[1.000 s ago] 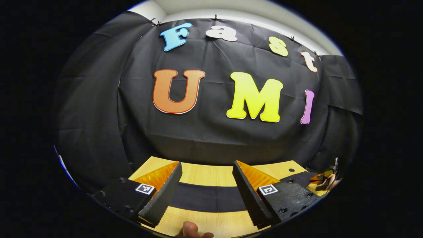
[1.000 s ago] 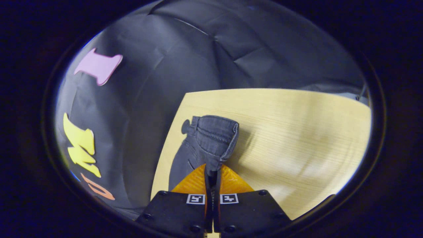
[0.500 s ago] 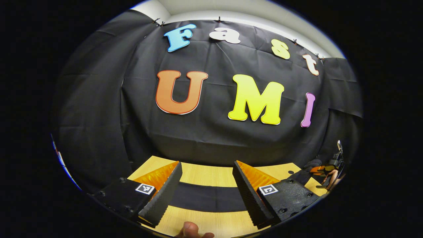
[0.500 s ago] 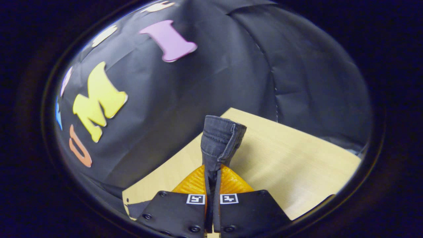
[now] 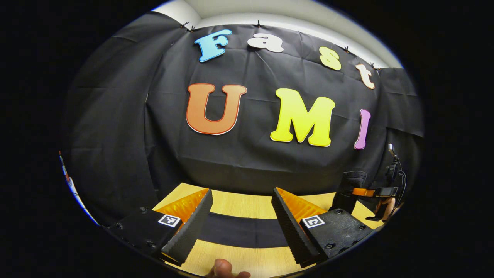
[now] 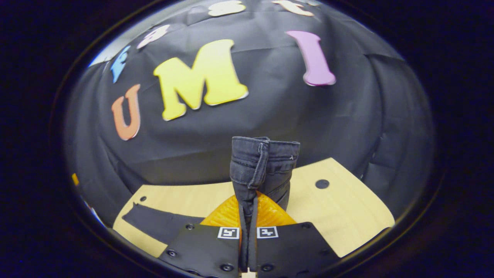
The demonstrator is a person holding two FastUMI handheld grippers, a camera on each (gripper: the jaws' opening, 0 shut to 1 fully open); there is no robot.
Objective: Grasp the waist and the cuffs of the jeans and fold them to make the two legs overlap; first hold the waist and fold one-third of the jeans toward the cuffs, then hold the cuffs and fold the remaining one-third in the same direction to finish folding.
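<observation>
Right claw clamped on jeans waist, lifted above tabletop. Left claw wide open, holding nothing, over trouser leg.

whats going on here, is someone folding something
Yes: a person is folding dark jeans on a wooden table with a handheld gripper in each hand. The right gripper is shut on one end of the jeans, which stands above its fingers, lifted off the table. The left gripper is open and holds nothing, with a flat stretch of the jeans lying on the table beyond its fingers. The fold is under way, not finished.
</observation>
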